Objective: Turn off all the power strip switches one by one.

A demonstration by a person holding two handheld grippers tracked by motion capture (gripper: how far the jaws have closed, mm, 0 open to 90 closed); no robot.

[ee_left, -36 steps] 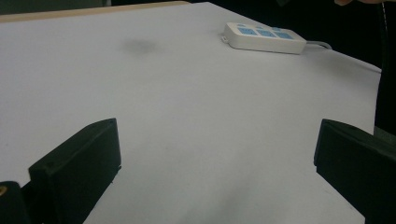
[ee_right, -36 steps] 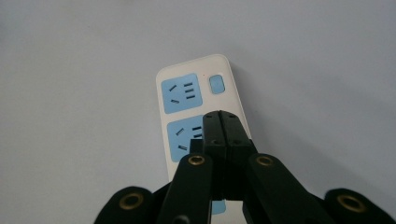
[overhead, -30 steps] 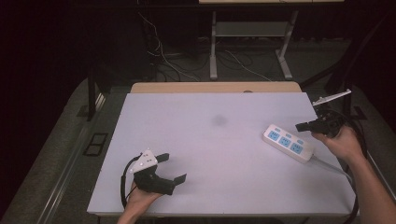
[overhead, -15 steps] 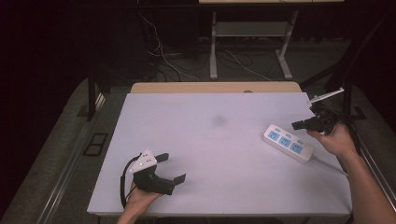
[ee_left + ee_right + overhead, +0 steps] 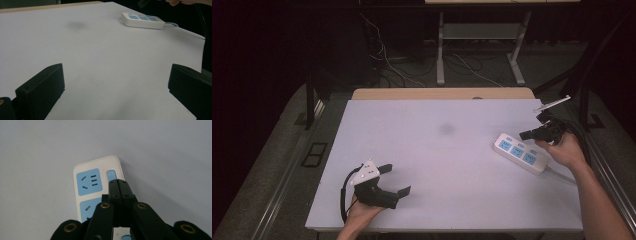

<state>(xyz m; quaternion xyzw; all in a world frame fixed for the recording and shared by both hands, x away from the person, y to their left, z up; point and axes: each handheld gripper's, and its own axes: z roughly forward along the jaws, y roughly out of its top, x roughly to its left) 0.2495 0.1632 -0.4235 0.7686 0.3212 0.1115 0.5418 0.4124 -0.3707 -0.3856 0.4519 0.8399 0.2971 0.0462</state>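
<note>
Near the table's (image 5: 437, 150) right edge lies the white power strip (image 5: 521, 153), cord trailing off that edge; the right gripper (image 5: 118, 185) hovers just above its blue switch (image 5: 111, 175), jaws pressed together; the left gripper (image 5: 397, 180), well apart, rests spread wide; the strip looks rigid, light, apt to slide, best gripped across its narrow sides.

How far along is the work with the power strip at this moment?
Early stage. Done: the right gripper has its jaws shut and sits over the power strip, close to its blue switch. In hand: lining up on that switch; contact cannot be told. Left: the press itself. The left gripper rests open on the table, far off.
</note>
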